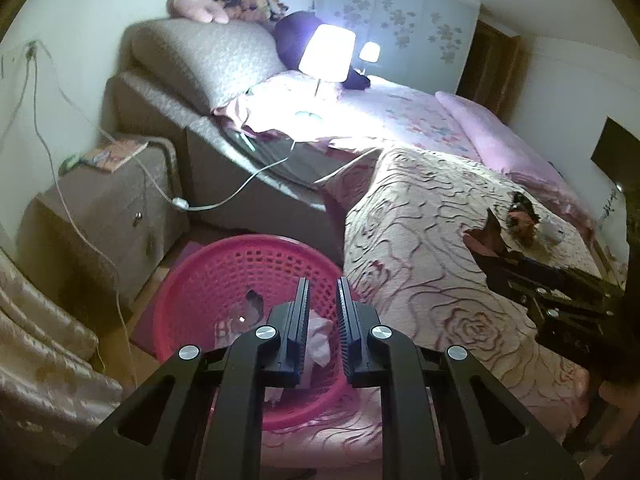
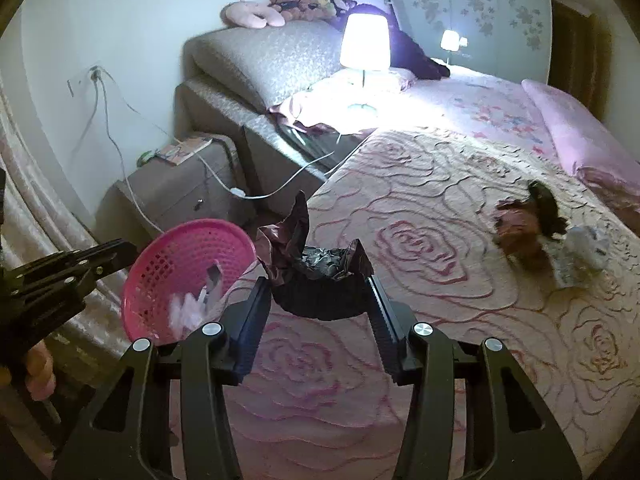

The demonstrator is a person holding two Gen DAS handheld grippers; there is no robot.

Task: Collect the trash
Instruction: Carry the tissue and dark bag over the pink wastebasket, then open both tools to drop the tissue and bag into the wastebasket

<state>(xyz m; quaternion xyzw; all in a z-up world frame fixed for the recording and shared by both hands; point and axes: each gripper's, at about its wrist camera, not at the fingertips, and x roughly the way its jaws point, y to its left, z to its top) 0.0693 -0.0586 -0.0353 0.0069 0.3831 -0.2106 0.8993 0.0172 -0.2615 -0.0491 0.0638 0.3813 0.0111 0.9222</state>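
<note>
My left gripper (image 1: 322, 280) is shut on the near rim of a pink plastic basket (image 1: 248, 264), which it holds tilted beside the bed. The right wrist view shows that gripper (image 2: 128, 250) at the basket (image 2: 188, 248) rim. Crumpled white tissue (image 1: 320, 340) and small scraps lie inside. My right gripper (image 2: 317, 279) is shut on a dark crumpled wrapper (image 2: 316, 292), held just above the rose-patterned bedspread (image 2: 420, 240), right of the basket. Further right on the bed lie a brown and black wrapper (image 2: 528, 220) and a pale crumpled packet (image 2: 580, 252).
A lit lamp (image 2: 364, 46) stands on the bed near the grey headboard cushion (image 2: 260, 56). A bedside cabinet (image 2: 180, 188) with trailing white cables sits left of the bed. Curtain fabric (image 1: 40, 340) hangs at the far left. A folded pink quilt (image 2: 580, 128) lies far right.
</note>
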